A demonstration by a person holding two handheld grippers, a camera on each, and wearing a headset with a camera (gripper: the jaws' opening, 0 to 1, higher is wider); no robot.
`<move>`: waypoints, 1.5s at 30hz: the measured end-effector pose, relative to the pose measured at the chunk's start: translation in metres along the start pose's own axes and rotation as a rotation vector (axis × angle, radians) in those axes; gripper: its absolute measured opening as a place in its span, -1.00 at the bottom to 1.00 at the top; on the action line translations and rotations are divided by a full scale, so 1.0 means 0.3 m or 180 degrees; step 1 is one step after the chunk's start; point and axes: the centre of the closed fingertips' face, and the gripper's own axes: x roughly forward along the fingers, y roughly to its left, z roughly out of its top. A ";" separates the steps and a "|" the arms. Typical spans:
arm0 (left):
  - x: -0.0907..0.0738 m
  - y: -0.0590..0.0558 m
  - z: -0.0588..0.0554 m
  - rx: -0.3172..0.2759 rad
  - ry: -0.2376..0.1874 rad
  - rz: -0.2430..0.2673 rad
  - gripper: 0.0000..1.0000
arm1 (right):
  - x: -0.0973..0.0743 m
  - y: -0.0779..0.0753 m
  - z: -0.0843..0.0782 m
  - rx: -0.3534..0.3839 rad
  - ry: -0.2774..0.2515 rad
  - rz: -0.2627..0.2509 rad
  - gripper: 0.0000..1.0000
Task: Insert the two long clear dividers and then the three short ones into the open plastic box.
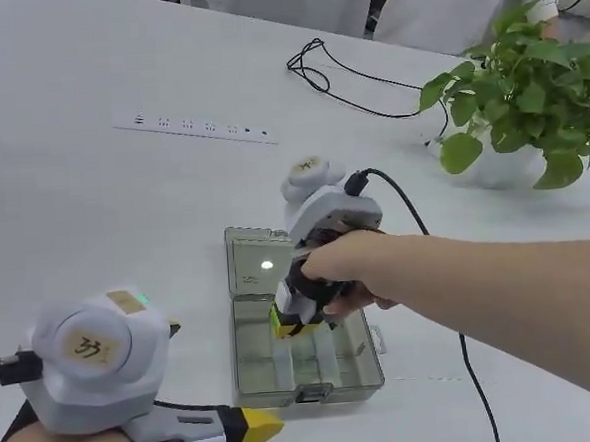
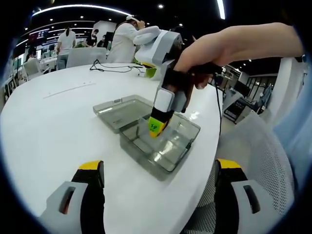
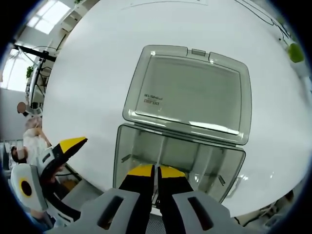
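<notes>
White-and-yellow left gripper (image 2: 159, 165) hangs released, so right gripper (image 3: 157, 170), clenched (on a divider or not, cannot tell) inside unbraced smoky clear plastic box (image 3: 119, 161), may skid it.

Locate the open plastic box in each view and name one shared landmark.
Head view: open plastic box, lower centre.
Left gripper view: box centre, lid upper left.
Right gripper view: box centre, lid uppermost.
Shared landmark: the right gripper, yellow tips in the box.
</notes>
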 end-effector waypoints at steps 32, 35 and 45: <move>-0.009 -0.018 0.013 0.0061 -0.0012 0.0005 0.93 | -0.023 0.057 0.000 -0.0331 -0.0262 0.0303 -0.20; -0.015 -0.016 0.016 0.0075 -0.0011 0.0018 0.93 | -0.021 0.066 -0.003 -0.0380 -0.0306 0.0346 0.01; -0.024 -0.018 0.020 0.0090 -0.0013 0.0040 0.94 | -0.048 0.103 0.013 -0.0421 -0.0565 0.0537 0.50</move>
